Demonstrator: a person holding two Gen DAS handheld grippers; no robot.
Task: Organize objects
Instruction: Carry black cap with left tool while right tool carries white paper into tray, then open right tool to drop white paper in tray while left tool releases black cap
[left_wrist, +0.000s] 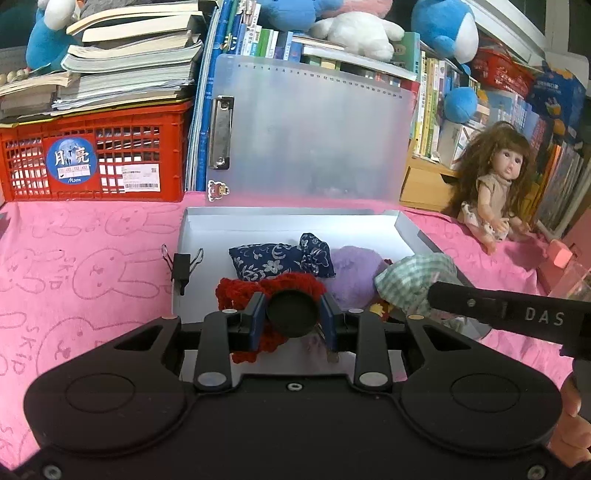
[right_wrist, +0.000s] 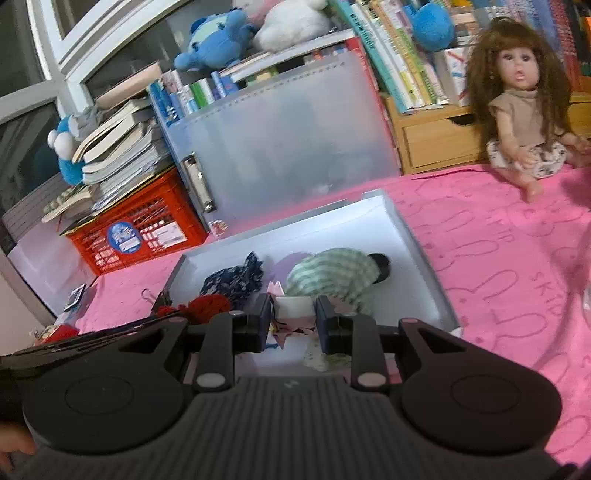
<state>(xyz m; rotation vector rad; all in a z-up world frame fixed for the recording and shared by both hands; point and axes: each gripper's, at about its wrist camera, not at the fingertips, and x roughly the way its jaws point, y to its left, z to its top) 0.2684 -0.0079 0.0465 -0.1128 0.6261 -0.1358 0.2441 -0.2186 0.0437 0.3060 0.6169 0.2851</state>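
Since the left gripper (left_wrist: 293, 317) is clamped on a hard black round thing (left_wrist: 293, 313) over the box (left_wrist: 295, 221), it's rigid, light, maybe slick, so grip its rim. The right gripper (right_wrist: 293, 320) pinches a small pink-and-white box (right_wrist: 293, 317): crushable, hold the sides. Beyond both, soft cloth pouches (left_wrist: 280, 258).

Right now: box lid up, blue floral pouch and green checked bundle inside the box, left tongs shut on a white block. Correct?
Not quite. The left tongs are shut on a round black disc, not a white block, as the left wrist view shows. The rest stands: the lid is up, and the blue floral pouch and green checked bundle lie inside the box.
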